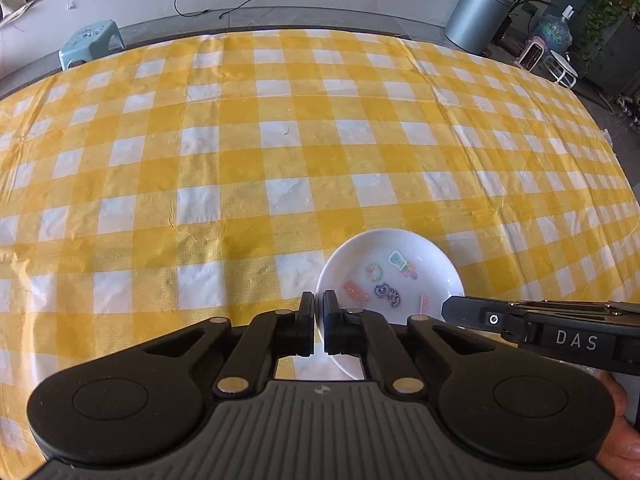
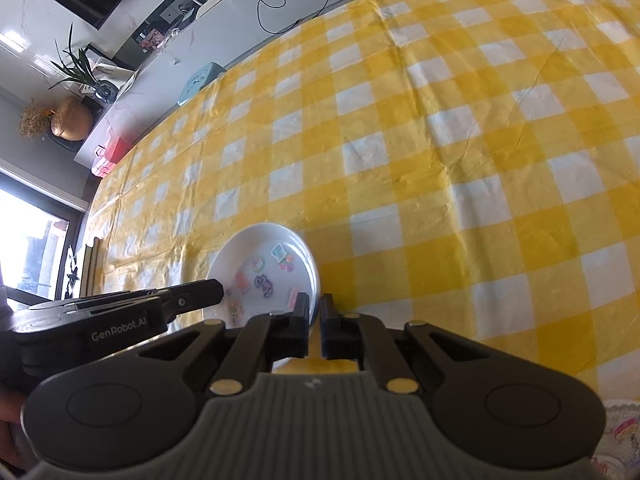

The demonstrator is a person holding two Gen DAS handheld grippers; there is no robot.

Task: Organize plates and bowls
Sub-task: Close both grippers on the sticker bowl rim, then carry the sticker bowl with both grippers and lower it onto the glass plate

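Both tools [image 1: 319, 303] [image 2: 315, 305] clamped, side by side

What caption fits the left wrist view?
Both grippers, left gripper and right gripper, pinch opposite rims of a stickered white plate.

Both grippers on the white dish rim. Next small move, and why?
Probably a short level lift together. The left gripper and right gripper each pinch opposite rims of the white stickered dish, which seems to sit on the checked tablecloth.

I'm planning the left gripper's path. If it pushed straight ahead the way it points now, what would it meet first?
The white plate: the left gripper is already shut on its near-left rim. Beyond that the line runs over bare yellow checked tablecloth, apparently free to the far edge, though depth is uncertain.
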